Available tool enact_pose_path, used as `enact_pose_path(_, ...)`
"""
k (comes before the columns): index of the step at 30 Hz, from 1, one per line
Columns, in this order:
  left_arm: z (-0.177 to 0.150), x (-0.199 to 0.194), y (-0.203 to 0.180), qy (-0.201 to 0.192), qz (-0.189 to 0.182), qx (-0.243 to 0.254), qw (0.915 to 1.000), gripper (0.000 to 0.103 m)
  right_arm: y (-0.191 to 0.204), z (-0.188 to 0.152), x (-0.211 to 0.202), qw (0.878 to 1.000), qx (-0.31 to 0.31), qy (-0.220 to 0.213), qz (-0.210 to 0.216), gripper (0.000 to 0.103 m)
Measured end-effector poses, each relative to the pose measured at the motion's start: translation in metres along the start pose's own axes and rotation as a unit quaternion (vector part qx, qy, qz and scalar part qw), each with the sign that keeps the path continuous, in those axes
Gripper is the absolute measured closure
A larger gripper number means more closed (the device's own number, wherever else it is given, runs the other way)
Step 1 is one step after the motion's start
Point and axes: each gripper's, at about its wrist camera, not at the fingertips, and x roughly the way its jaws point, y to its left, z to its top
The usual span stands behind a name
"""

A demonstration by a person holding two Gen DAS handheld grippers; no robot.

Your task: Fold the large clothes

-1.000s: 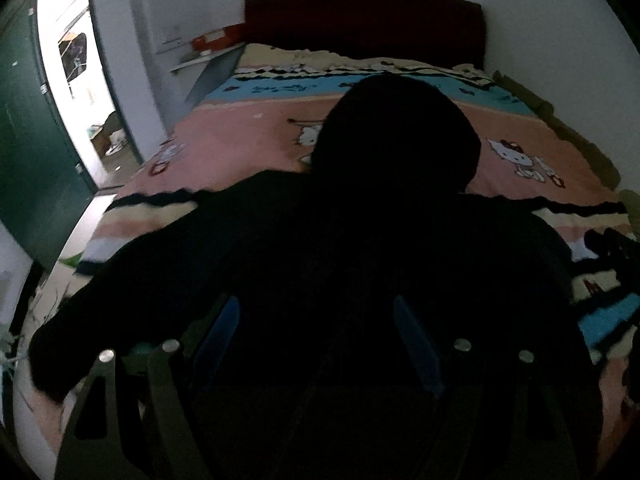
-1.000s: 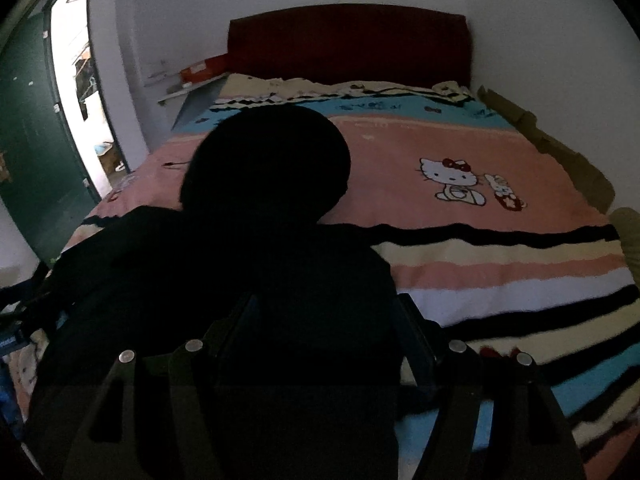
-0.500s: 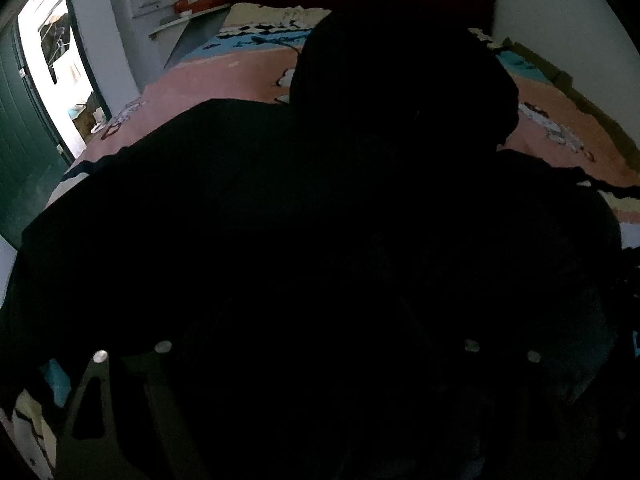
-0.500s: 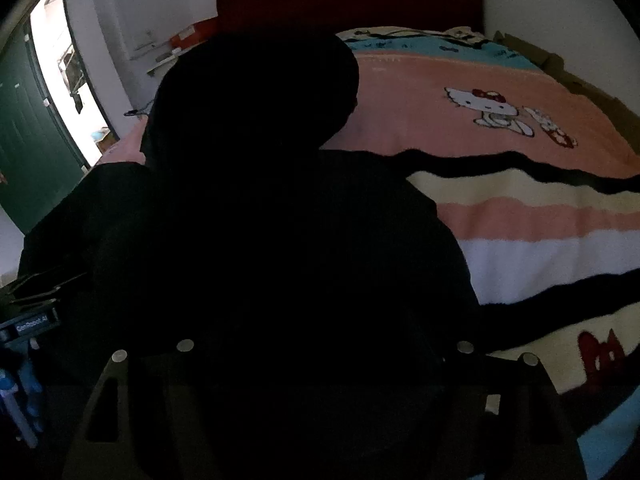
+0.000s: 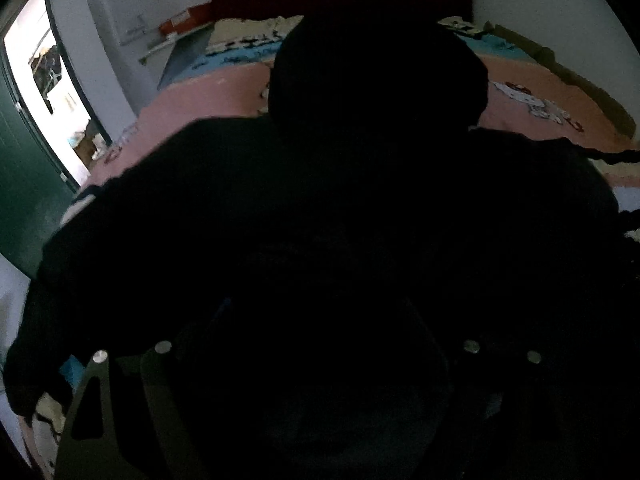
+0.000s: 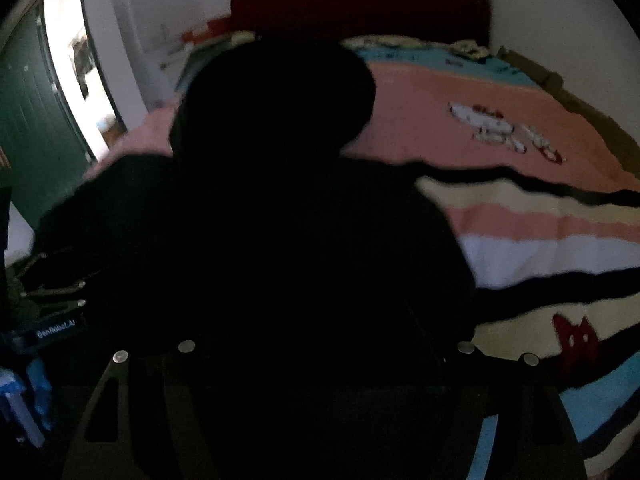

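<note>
Lifting off the striped blanket (image 6: 540,232) since a second ago, the black hoodie (image 5: 320,220) fills both views toward twelve o'clock, ready for laying flat; I cannot tell either claw's grip.

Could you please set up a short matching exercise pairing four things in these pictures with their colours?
Things:
1. hoodie
2. headboard
3. door
4. wall

Colours:
a. dark red
b. white
c. black
d. dark green

Pairs: 1-c, 2-a, 3-d, 4-b
</note>
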Motion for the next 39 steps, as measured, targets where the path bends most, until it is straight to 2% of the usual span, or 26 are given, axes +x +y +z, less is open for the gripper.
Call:
enact_pose_path(5, 0.001, -0.019, 0.013, -0.01, -0.009, -0.021, 0.9997, 0.018, -0.001, -0.003, 0.001, 1.0, 0.013, 0.019, -0.01, 0.028)
enact_pose_path(9, -0.008, -0.05, 0.027, -0.006, -0.005, -0.032, 0.9995, 0.018, 0.002, -0.007, -0.033, 1.0, 0.031, 0.001, -0.007, 0.028)
enact_pose_path(13, -0.027, -0.094, 0.045, -0.02, -0.008, -0.05, 0.9985, 0.018, 0.009, -0.021, -0.073, 0.998, 0.053, -0.016, 0.001, 0.028)
enact_pose_path(19, -0.075, -0.154, 0.071, -0.03, -0.03, -0.077, 0.9961, 0.018, 0.028, -0.062, -0.137, 0.997, 0.067, -0.036, 0.006, 0.028)
enact_pose_path(26, -0.132, -0.195, 0.1, -0.035, -0.04, -0.095, 0.994, 0.018, 0.039, -0.103, -0.183, 0.997, 0.068, -0.045, -0.001, 0.028)
enact_pose_path(33, -0.18, -0.228, 0.14, -0.051, -0.025, -0.119, 0.9912, 0.018, 0.043, -0.122, -0.227, 0.996, 0.065, -0.068, -0.005, 0.028)
enact_pose_path(39, -0.209, -0.26, 0.177, -0.077, -0.032, -0.165, 0.9828, 0.018, 0.047, -0.133, -0.258, 0.994, 0.059, -0.088, -0.009, 0.027)
